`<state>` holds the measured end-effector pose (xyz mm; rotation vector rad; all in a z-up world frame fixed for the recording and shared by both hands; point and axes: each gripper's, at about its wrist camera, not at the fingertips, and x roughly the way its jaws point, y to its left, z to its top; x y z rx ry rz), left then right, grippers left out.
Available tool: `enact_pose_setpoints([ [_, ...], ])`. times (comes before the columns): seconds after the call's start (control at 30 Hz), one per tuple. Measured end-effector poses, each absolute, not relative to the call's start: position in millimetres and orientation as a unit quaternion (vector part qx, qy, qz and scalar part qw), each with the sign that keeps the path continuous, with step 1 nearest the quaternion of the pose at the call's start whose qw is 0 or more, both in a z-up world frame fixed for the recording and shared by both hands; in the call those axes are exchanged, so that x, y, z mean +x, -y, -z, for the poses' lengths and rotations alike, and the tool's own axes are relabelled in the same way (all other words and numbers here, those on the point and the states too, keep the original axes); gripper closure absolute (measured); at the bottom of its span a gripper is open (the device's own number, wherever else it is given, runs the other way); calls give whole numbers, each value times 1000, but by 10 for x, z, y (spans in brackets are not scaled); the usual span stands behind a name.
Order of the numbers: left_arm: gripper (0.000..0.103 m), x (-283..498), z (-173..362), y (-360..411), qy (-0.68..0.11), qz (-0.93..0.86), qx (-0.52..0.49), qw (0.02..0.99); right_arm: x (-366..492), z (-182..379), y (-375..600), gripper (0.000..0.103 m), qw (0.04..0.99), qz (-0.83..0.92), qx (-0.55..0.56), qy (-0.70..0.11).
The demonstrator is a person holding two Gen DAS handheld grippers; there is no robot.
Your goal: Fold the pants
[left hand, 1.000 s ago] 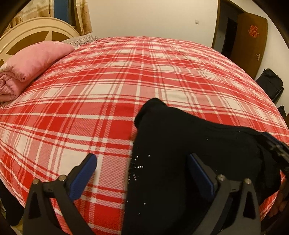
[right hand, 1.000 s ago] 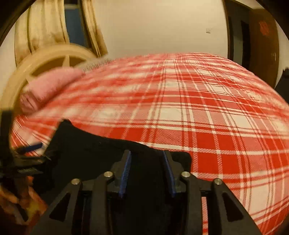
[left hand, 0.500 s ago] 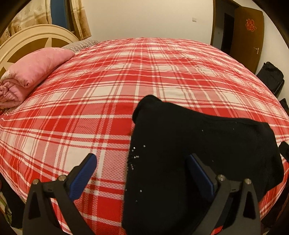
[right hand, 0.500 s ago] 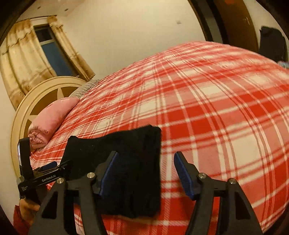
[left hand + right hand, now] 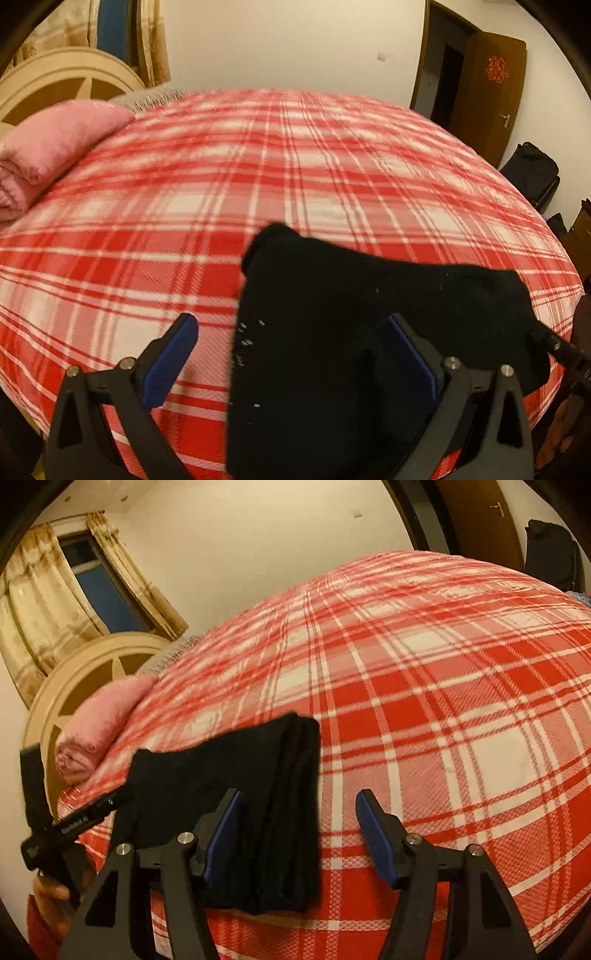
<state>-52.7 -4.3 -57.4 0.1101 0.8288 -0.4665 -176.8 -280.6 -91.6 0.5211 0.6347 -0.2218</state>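
Observation:
The black pants [image 5: 351, 332] lie folded in a thick stack near the front edge of the red plaid bed [image 5: 147, 221]. My left gripper [image 5: 290, 328] hovers over them, open wide, with the stack's left edge between its blue pads and neither pad pressing. In the right wrist view the pants [image 5: 258, 775] show their layered right edge. My right gripper [image 5: 299, 801] is open above that edge; its left pad is over the cloth and its right pad over bare bedspread. Nothing is held.
A rolled pink quilt [image 5: 48, 155] lies at the bed's left by the cream headboard [image 5: 55, 81]. A brown door [image 5: 484, 92] and a black bag [image 5: 532, 173] stand at the right. A curtained window [image 5: 103, 590] is behind the headboard.
My right gripper opened, let go of the pants and rolled, shifting right toward the stack's edge. The left gripper stayed open and hardly moved.

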Motion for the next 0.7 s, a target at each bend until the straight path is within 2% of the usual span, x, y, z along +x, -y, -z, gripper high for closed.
enact_pose_setpoints([
  [0.1, 1, -503, 704, 55, -423, 220, 52, 878, -1717, 1047, 2758, 38, 903, 80, 277, -319],
  [0.37, 0, -466, 829, 6, -454, 217, 23, 864, -1566, 1037, 2443, 37, 916, 79, 200, -340],
  [0.7, 0, -475, 849, 51, -452, 220, 31, 864, -1512, 1076, 2431, 37, 915, 84, 187, -346],
])
